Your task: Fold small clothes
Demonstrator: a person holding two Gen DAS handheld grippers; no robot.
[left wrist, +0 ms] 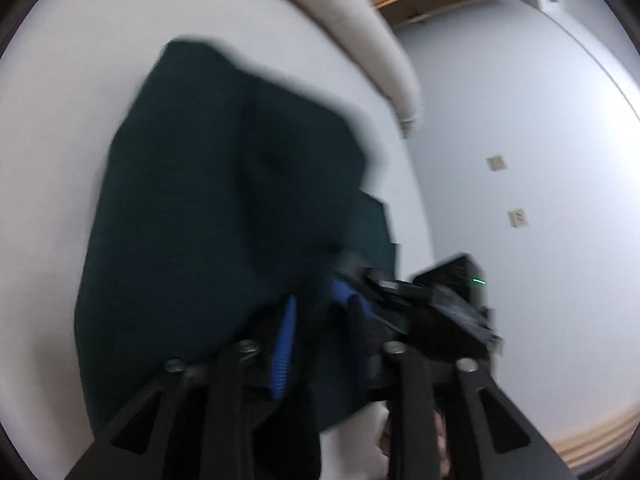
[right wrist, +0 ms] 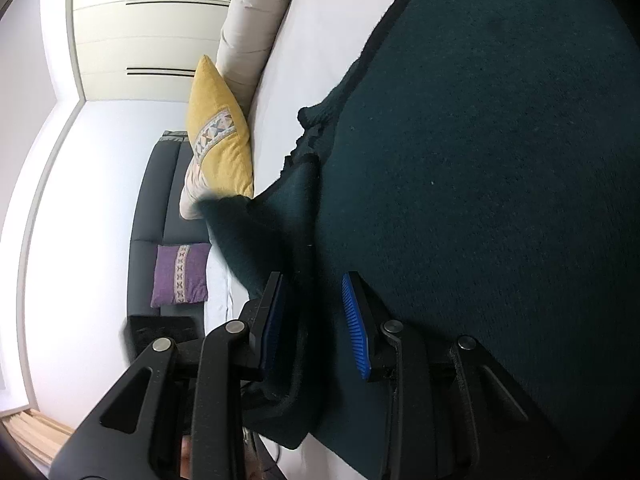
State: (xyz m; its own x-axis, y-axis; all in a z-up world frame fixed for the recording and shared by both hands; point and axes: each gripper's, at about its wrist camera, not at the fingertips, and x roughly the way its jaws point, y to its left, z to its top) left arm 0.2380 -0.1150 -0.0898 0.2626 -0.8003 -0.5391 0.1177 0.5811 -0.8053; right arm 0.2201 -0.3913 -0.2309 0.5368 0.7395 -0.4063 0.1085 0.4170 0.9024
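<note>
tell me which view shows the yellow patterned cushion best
The right wrist view: the yellow patterned cushion sits sharp and whole against the cream bolster. The left wrist view does not show the cushion at all, only the blurred dark green garment.

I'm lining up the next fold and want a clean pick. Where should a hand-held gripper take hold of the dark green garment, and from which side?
Probably the dark green garment is best taken by the rumpled, doubled edge facing the yellow cushion. It stands raised off the white surface, so one finger could slip under while the other comes over. Approach low from that open side; the broad middle lies flat and offers no lip.
</note>
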